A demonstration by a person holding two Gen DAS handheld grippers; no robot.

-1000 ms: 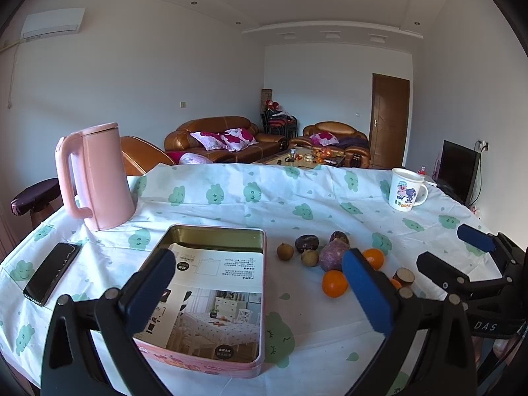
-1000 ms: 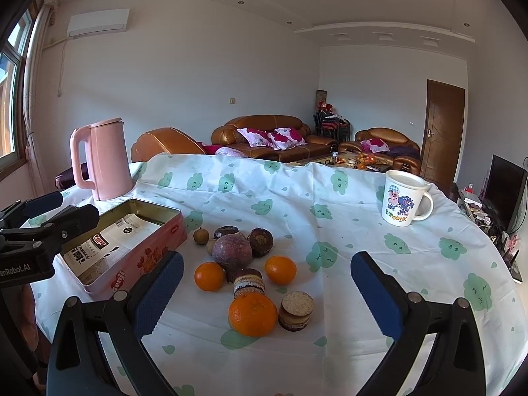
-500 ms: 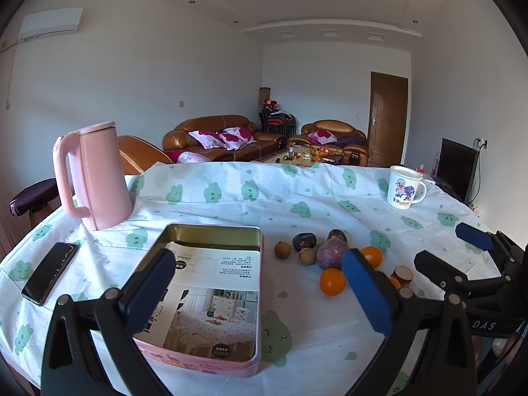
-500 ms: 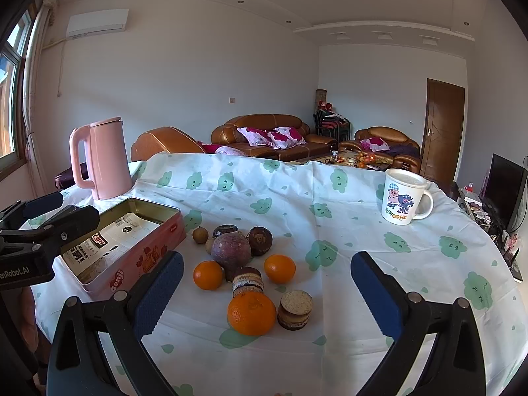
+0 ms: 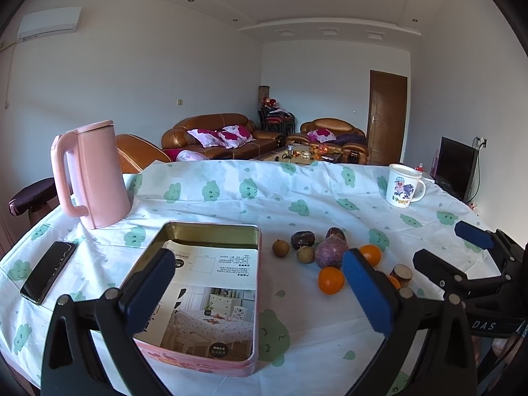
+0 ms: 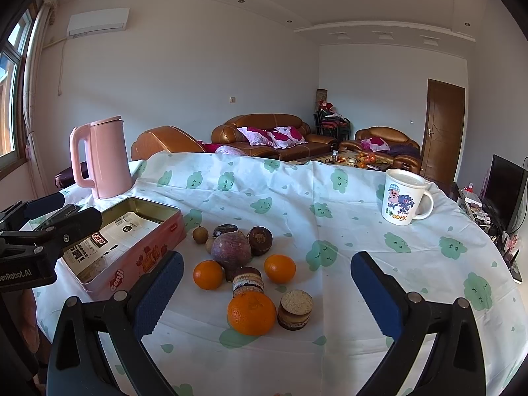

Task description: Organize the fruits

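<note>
A: Where is the left gripper [image 5: 255, 288]?

B: It hangs above the table with its fingers [image 5: 148, 285] wide apart, nothing between them. The tin [image 5: 255, 265] lies between them and just ahead, open, a printed leaflet [image 5: 211, 283] inside.

A: And the right gripper [image 6: 264, 288]?

B: Its fingers are spread too, and hold nothing. The fruit lies between and ahead of them: a big orange [image 6: 251, 312] nearest, two small oranges [image 6: 208, 274] behind it, a purple fruit [image 6: 233, 251] past those, and small brown ones [image 6: 200, 233] farthest. Two round cakes [image 6: 295, 309] sit among them.

A: Anything else?

B: A pink kettle [image 5: 95, 175] far left of the fingers, a mug [image 6: 403, 201] far right, and a phone [image 5: 49, 269] left of the tin.
</note>
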